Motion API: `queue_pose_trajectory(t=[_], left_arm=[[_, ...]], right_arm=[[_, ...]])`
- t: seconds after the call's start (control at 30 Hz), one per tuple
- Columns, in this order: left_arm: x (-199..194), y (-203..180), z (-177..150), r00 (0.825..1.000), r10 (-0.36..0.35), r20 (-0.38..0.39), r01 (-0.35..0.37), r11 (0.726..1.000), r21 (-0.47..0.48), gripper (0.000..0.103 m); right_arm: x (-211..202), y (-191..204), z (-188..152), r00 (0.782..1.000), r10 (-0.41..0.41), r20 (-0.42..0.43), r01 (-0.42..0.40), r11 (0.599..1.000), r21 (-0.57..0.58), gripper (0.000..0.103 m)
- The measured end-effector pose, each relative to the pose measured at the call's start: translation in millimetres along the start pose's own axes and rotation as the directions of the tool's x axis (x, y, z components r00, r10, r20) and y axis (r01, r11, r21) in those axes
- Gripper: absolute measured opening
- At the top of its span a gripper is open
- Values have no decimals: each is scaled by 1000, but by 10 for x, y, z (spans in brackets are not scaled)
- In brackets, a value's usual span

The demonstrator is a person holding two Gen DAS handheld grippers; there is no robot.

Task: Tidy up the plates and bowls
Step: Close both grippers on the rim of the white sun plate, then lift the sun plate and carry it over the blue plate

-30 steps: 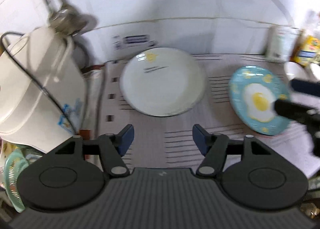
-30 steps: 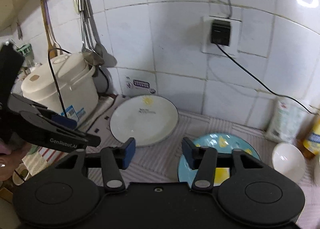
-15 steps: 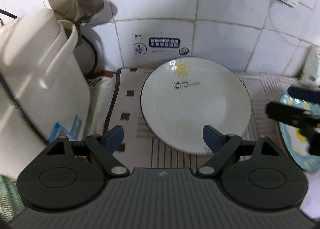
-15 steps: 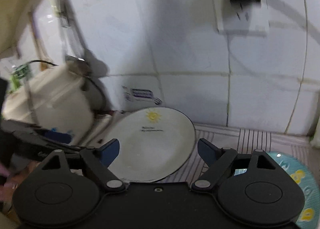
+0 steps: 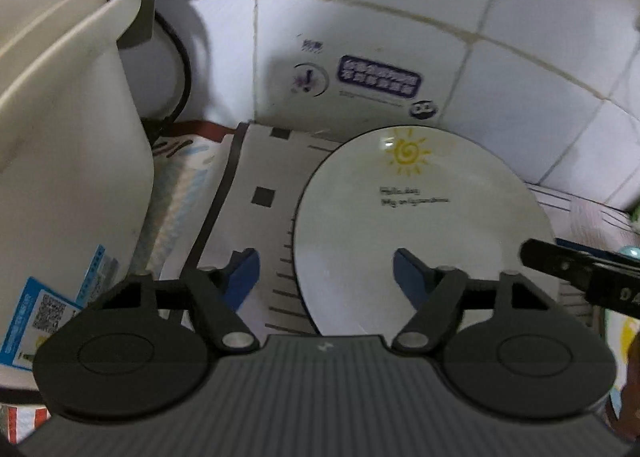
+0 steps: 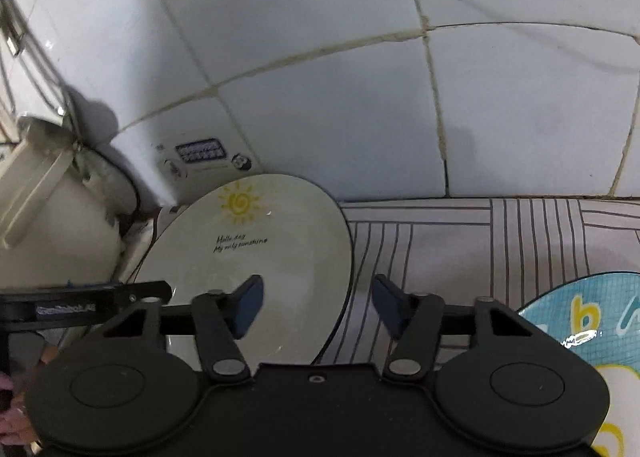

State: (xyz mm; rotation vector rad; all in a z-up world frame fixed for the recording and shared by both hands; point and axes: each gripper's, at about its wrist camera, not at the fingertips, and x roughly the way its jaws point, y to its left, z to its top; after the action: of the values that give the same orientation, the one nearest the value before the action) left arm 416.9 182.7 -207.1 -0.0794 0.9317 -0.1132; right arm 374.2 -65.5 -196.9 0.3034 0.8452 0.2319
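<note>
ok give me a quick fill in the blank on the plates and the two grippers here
1. The white plate has a yellow ____ drawn on it.
2. Each gripper has one ____ of the white plate between its open jaws.
3. The plate to the right of the white one is ____.

Missing words: sun; edge; blue

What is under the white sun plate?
The white sun plate lies on a striped mat that shows around its rim. Whatever sits directly beneath the plate's middle is covered, so nothing more can be told.
</note>
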Motion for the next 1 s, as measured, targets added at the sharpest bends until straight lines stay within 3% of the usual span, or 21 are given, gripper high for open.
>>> queue_pose_trajectory(t=[0.03,0.1,0.17,0.2,0.23,0.3,0.7,1.0], left_arm=[[31,11,5,1000,12,-9,-12,1000,-6,60],[80,46,9,1000,11,-29,-12,999,-32,51],[108,68,11,999,-6,-35,5,999,-47,46],[115,66,9,999,-2,-35,0,999,-41,36],[129,63,3,999,2,-40,-4,999,-35,32],[135,60,-6,999,2,-36,-3,1000,-28,27],[176,37,-16,1000,-11,-25,11,1000,5,27],[5,101,-35,986,-96,-139,88,994,-59,28]], right_arm=[[23,-17,10,1000,12,-16,-12,1000,10,49],[54,-39,28,999,27,-28,-27,1000,16,43],[87,-37,31,999,15,-37,-15,1000,-4,34],[105,-34,33,999,4,-41,-4,1000,-14,27],[127,-43,37,999,-3,-47,2,1000,-19,21],[167,-92,46,998,7,-61,-7,1000,-7,19],[278,-206,118,995,69,-71,-62,993,102,19],[-37,-142,130,994,103,-31,-102,994,28,19]])
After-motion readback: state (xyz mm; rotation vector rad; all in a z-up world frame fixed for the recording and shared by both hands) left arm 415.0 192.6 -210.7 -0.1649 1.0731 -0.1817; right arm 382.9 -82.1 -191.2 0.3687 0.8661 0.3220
